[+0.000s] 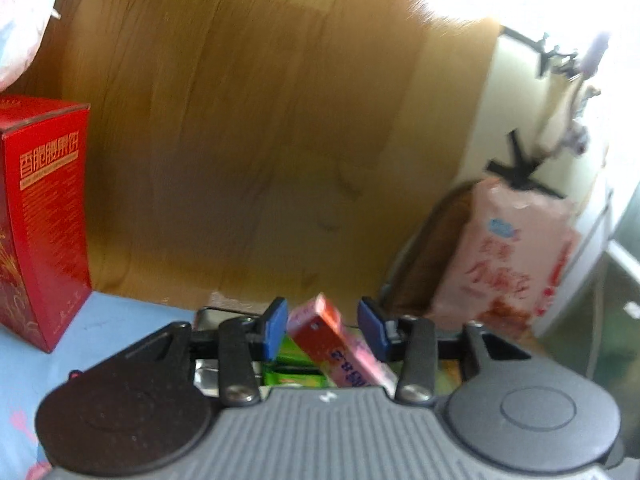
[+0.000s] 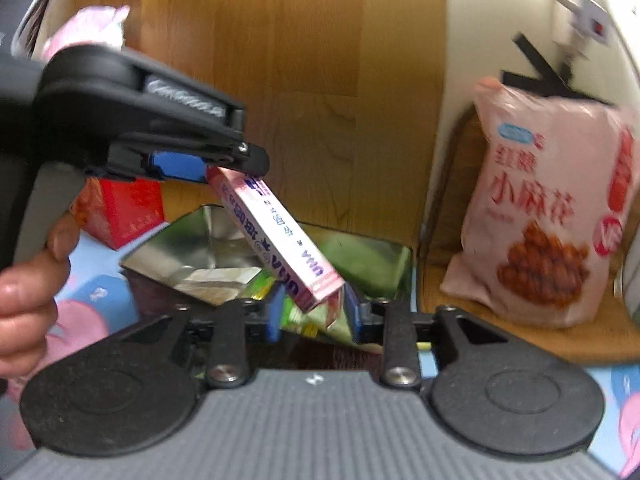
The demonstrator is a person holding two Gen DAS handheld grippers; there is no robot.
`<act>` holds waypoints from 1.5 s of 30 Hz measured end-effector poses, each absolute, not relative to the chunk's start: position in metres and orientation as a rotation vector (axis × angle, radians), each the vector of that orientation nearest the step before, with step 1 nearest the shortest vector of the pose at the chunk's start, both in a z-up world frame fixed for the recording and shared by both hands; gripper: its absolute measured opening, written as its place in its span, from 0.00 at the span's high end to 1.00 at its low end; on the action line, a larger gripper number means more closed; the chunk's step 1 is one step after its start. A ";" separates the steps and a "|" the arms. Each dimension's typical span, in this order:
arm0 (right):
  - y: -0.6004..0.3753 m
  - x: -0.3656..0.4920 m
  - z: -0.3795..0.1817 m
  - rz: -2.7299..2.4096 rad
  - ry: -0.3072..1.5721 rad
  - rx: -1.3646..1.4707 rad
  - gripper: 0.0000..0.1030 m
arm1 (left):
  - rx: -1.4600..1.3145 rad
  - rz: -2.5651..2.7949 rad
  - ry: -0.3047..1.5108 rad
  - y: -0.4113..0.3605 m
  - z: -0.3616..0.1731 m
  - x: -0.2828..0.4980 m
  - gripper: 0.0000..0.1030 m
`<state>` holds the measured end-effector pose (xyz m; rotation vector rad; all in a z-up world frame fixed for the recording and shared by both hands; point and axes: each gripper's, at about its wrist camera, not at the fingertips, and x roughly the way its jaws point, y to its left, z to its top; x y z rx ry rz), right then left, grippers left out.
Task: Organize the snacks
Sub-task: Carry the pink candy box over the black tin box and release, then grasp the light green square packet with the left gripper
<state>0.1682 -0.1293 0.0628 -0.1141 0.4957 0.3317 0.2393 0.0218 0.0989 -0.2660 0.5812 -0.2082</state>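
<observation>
From the left wrist view, the left tool (image 1: 322, 330) stands with its blue pads part-way apart and a slim pink box (image 1: 340, 350) between them. The box leans against the left-hand pad and a gap shows beside the right-hand one, so whether the pads truly press on it cannot be told here. The box looks like light, stiff card, smooth enough to slip, and likely best taken across its narrow faces near one end. Under it lies a green packet (image 1: 296, 364) inside a shiny metal tin (image 1: 206, 316). A red carton (image 1: 44, 216) stands on the blue tabletop (image 1: 120, 320) at the left, and a pink snack bag (image 1: 504, 256) leans at the right.

From the right wrist view, the left tool (image 2: 208, 170) pinches the upper end of the pink box (image 2: 280, 240), which hangs slanting down over the tin (image 2: 208, 224). Its lower end sits between the blue pads of the right tool (image 2: 314, 312), which stand apart and seem not to press it. The box carries purple lettering on pink and white. A hand (image 2: 28, 280) grips the left tool's handle. The snack bag (image 2: 548, 216), soft and crinkly, rests upright at the right.
</observation>
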 end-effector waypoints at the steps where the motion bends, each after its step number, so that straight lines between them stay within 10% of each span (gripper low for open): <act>1: -0.127 0.170 0.061 0.325 0.483 -0.131 0.50 | -0.270 -0.196 0.595 0.024 0.095 0.242 0.60; 37: -0.113 0.115 0.018 0.539 0.710 0.053 0.49 | -0.440 -0.233 0.794 0.075 0.025 0.136 0.55; 43: -0.114 0.111 0.016 0.562 0.692 0.054 0.78 | -0.430 -0.261 0.849 0.060 0.009 0.134 0.55; 45: -0.115 0.108 0.015 0.569 0.695 0.058 0.87 | -0.439 -0.293 0.856 0.057 0.007 0.131 0.68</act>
